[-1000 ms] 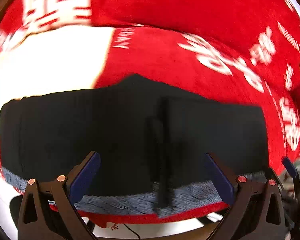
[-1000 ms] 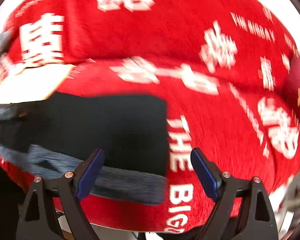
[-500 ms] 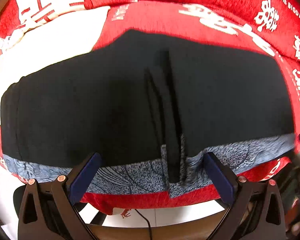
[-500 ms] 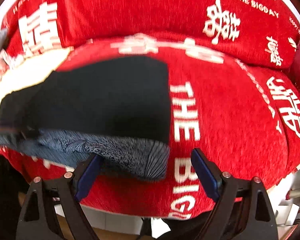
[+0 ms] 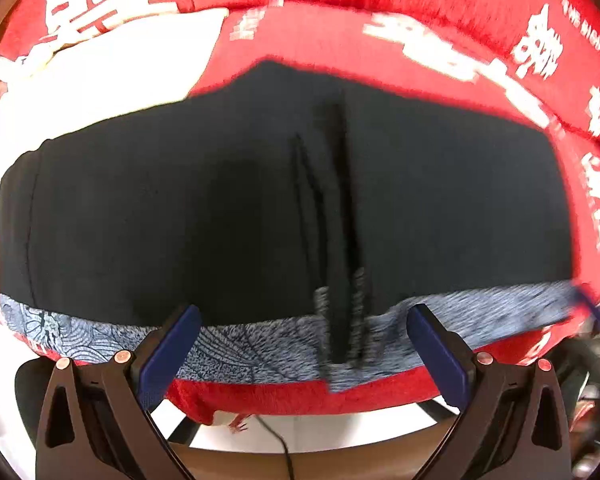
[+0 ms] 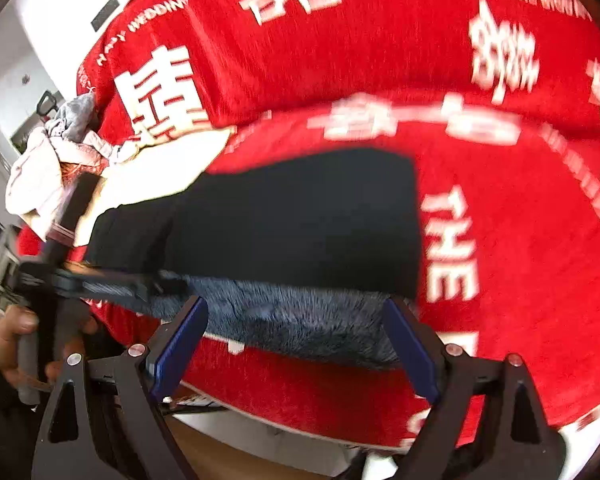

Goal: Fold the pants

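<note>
Black pants [image 5: 220, 216] lie spread across a red sofa seat [image 5: 380, 52], with a grey-blue patterned band [image 5: 236, 344] along their near edge. A dark lengthwise fold runs down the middle. My left gripper [image 5: 300, 344] is open and empty, just in front of the band. In the right wrist view the pants [image 6: 300, 220] show with their right end, and my right gripper [image 6: 296, 340] is open and empty at the fuzzy band [image 6: 300, 316]. The left gripper [image 6: 100, 284] and the hand holding it show at the left.
The red sofa cover [image 6: 520, 220] carries white lettering and rises into a backrest [image 6: 340, 20]. A white cushion or sheet [image 5: 100, 80] lies at the left. A pile of pale clothes [image 6: 48, 160] sits at the sofa's left end. Floor and a cable [image 5: 276, 436] lie below the seat edge.
Both grippers have pulled back toward the near sofa edge, so more of the pants shows. The right view has swung left, bringing the left gripper and hand into sight. Both stayed open.
</note>
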`<state>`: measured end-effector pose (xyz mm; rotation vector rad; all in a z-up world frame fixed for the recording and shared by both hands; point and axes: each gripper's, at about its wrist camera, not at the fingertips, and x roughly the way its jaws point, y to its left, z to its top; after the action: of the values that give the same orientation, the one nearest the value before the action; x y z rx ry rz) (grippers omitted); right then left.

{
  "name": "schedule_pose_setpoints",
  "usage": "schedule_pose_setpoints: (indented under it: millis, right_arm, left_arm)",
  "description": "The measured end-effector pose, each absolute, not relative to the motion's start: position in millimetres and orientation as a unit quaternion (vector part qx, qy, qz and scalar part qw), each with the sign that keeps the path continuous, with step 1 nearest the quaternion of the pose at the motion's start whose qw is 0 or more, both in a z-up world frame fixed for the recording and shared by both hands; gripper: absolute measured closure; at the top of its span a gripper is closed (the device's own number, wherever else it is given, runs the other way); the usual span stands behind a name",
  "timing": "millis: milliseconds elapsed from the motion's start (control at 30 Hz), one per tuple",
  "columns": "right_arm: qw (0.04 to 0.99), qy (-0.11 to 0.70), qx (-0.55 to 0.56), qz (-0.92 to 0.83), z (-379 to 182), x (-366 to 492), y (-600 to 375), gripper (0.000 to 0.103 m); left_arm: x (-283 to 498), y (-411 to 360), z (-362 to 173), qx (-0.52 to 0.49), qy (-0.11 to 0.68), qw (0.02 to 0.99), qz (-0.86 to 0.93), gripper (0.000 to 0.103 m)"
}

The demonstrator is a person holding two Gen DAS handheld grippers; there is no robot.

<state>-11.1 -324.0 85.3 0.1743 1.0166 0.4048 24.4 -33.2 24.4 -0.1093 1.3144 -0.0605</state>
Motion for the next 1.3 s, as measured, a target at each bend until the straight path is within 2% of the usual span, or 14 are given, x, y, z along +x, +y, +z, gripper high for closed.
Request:
schedule_pose_setpoints:
  millis: [67, 133, 233, 500, 633, 733, 1000, 1133, 1300]
  right_arm:
    - [0.833, 0.514, 0.099, 0.177, 58, 0, -330, 0.012]
    - [0.836, 0.509, 0.097, 0.182, 57, 0, -329, 0.009]
    - [0.832, 0.519, 0.059, 0.187, 65, 0, -320, 0.008]
    - [0.854, 0.471, 0.038, 0.217, 111, 42, -331, 0.008]
    - [0.830, 0.504, 0.039, 0.235, 86, 94, -315, 0.008]
    - [0.810, 0.538, 0.030, 0.233, 57, 114, -305, 0.003]
    - [0.845, 0.495, -0.042, 0.197, 96, 51, -296, 0.001]
    - [0.815, 0.556, -0.088, 0.138, 56, 40, -291, 0.001]
    - [0.860, 0.490, -0.061, 0.125, 102, 31, -293, 0.001]
  left_arm:
    - [27, -36, 35, -0.059, 0.596, 0.800, -0.042, 0.000]
    - [34, -42, 33, -0.048, 0.597, 0.799, -0.044, 0.000]
    - [48, -50, 6, -0.026, 0.631, 0.774, -0.030, 0.000]
    - [49, -49, 3, -0.047, 0.623, 0.780, -0.034, 0.000]
    - [48, -44, 3, -0.051, 0.622, 0.780, -0.037, 0.000]
    - [47, -42, 5, -0.052, 0.624, 0.778, -0.040, 0.000]
    - [34, -19, 14, -0.059, 0.617, 0.784, -0.026, 0.000]
    - [37, -23, 9, -0.057, 0.621, 0.781, -0.027, 0.000]
    - [32, -15, 13, -0.077, 0.619, 0.781, -0.025, 0.000]
